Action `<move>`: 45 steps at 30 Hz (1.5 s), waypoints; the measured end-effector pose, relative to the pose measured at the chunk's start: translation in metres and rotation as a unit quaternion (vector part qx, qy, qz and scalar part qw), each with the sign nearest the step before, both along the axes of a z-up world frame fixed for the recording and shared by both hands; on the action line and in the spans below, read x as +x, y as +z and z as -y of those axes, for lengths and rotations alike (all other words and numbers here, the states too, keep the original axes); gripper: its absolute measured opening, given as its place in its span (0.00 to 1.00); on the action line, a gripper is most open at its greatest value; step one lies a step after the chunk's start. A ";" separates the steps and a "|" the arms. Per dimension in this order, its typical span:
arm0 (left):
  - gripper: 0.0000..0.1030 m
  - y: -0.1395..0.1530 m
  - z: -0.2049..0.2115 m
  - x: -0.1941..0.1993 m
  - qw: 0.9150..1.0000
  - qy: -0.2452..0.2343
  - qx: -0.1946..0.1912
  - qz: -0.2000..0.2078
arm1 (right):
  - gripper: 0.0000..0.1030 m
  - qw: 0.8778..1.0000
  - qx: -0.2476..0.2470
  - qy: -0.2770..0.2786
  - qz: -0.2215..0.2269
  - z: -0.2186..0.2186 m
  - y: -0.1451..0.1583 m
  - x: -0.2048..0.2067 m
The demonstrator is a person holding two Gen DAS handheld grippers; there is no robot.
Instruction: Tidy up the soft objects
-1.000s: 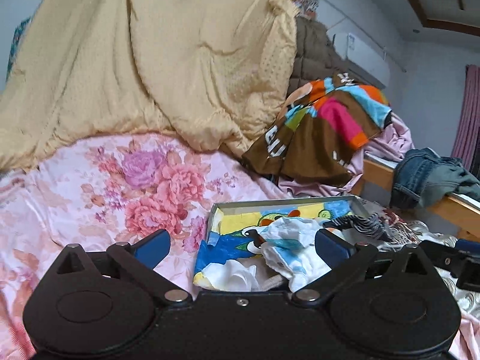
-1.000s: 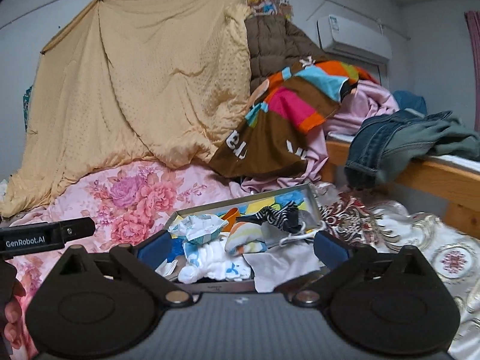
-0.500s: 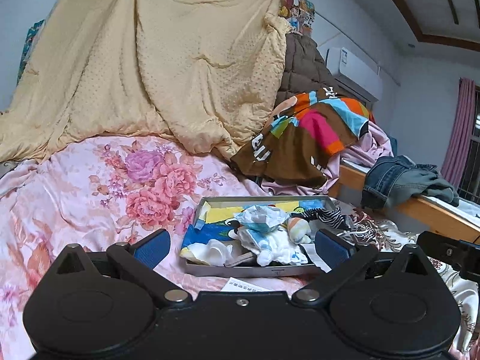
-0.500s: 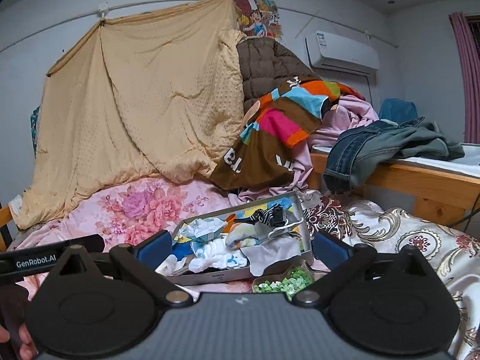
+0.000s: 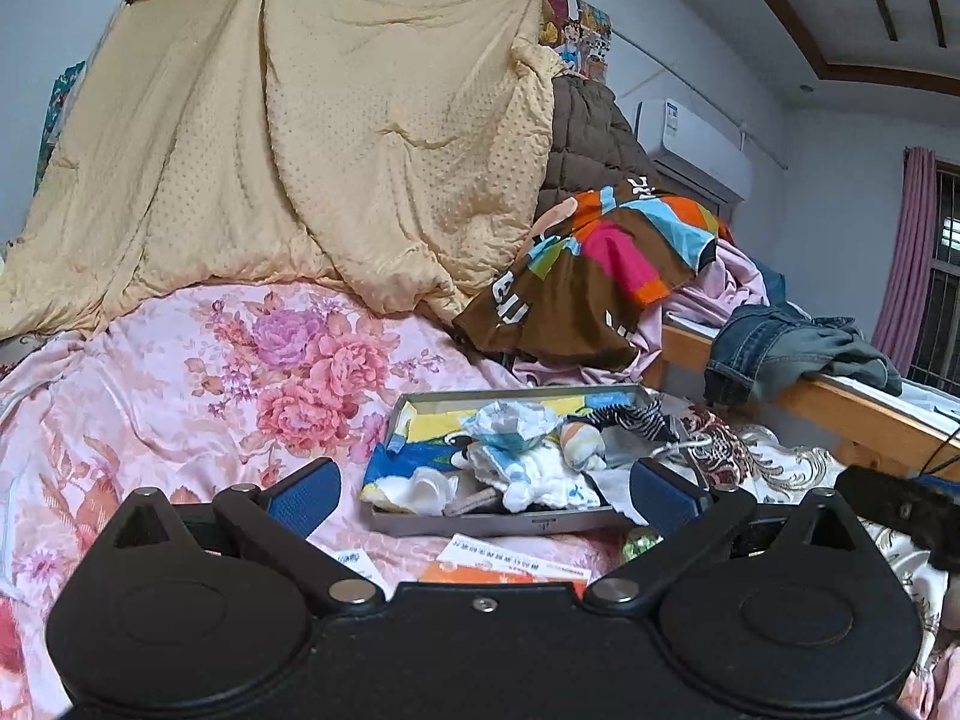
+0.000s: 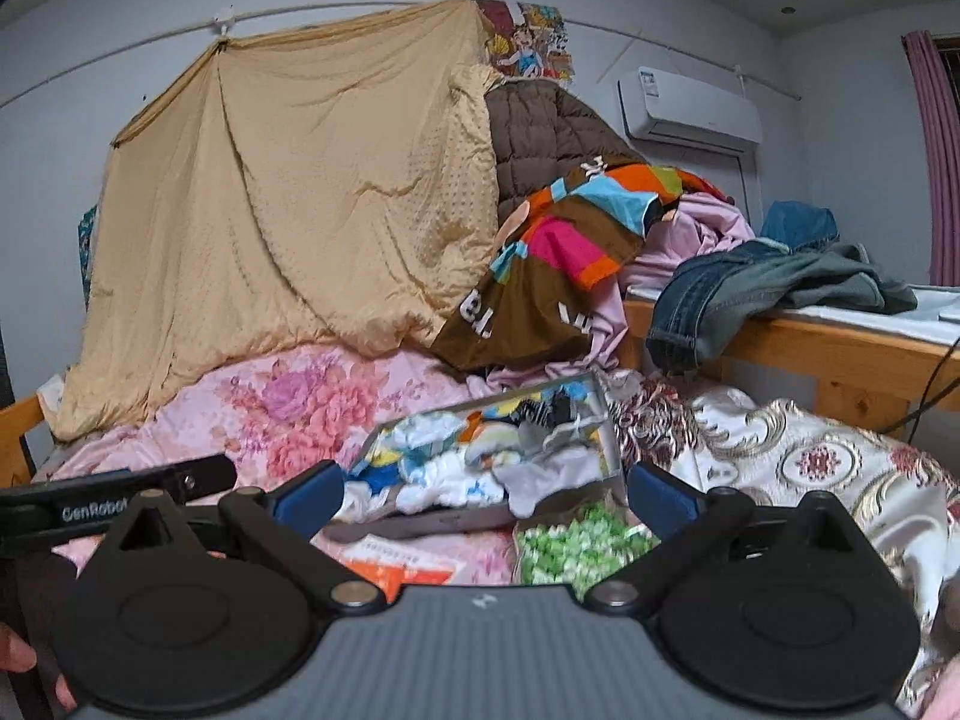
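Observation:
A shallow grey metal tray (image 5: 498, 521) (image 6: 420, 521) lies on the floral bed cover. It holds small soft things: a white and blue cloth (image 5: 534, 468), a crumpled light-blue piece (image 5: 510, 423), a striped black and white item (image 5: 624, 417) and a white cloth (image 6: 558, 471) hanging over the near rim. My left gripper (image 5: 483, 495) hangs open in front of the tray, holding nothing. My right gripper (image 6: 483, 495) is open too, just short of the tray, and empty.
A tan quilt (image 5: 312, 138) hangs at the back. A colourful brown blanket (image 5: 600, 264) and pink sheets pile to its right. Jeans (image 6: 738, 294) lie on a wooden bed frame (image 6: 840, 354). Paper leaflets (image 5: 510, 564) and a green patterned packet (image 6: 576, 546) lie before the tray.
Both grippers have pulled back and away from the tray, which now looks smaller and farther. Leaflets and the green packet have come into view. Both stay open.

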State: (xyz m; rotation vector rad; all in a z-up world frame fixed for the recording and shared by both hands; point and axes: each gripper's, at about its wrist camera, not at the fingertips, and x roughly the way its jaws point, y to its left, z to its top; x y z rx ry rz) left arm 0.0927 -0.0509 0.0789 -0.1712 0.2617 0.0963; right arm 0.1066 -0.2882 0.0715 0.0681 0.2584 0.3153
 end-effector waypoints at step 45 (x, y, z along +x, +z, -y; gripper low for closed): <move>0.99 -0.080 -0.001 -0.045 0.996 0.021 -0.005 -0.089 | 1.00 0.997 -0.034 0.016 -0.065 -0.011 -0.062 -0.019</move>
